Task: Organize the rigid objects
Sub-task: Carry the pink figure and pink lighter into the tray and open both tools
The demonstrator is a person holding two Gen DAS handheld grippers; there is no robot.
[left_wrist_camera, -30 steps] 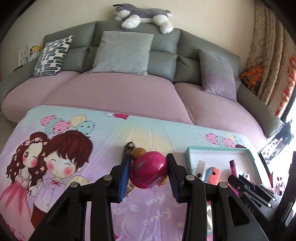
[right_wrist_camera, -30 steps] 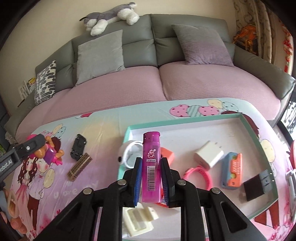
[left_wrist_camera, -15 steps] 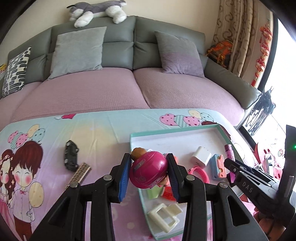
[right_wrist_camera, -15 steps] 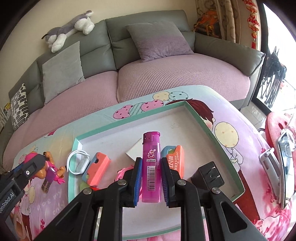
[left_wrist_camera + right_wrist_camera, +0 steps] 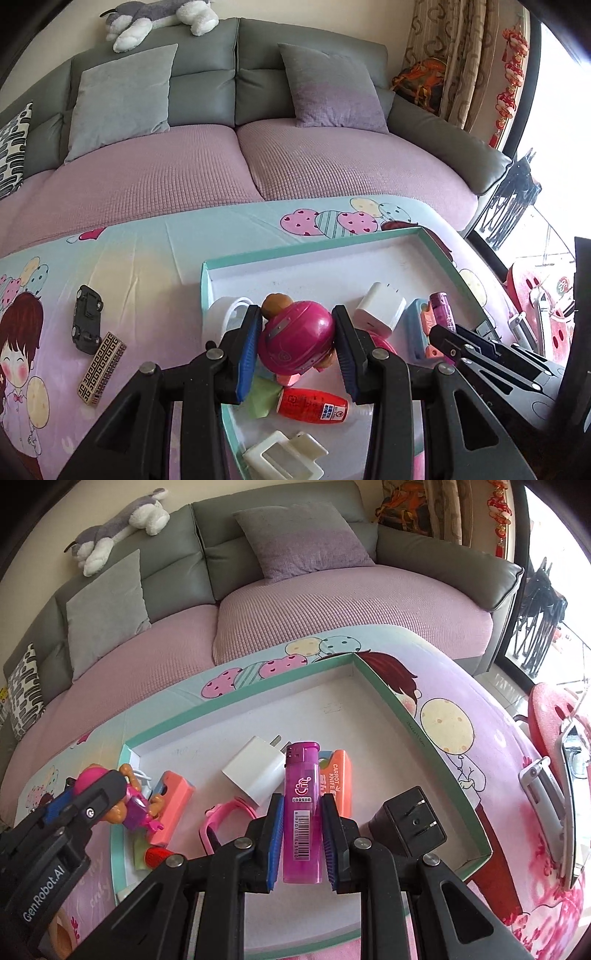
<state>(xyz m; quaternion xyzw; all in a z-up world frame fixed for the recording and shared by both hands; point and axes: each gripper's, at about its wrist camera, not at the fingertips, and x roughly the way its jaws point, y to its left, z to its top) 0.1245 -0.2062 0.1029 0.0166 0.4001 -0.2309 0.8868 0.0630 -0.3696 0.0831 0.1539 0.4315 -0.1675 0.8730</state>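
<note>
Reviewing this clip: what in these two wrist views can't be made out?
- Left wrist view: the toy figure below its pink helmet is hidden by the left gripper.
- Left wrist view: the white clip is cut off by the bottom edge.
- Right wrist view: the pink band is partly behind the right gripper, which holds the purple lighter.
</note>
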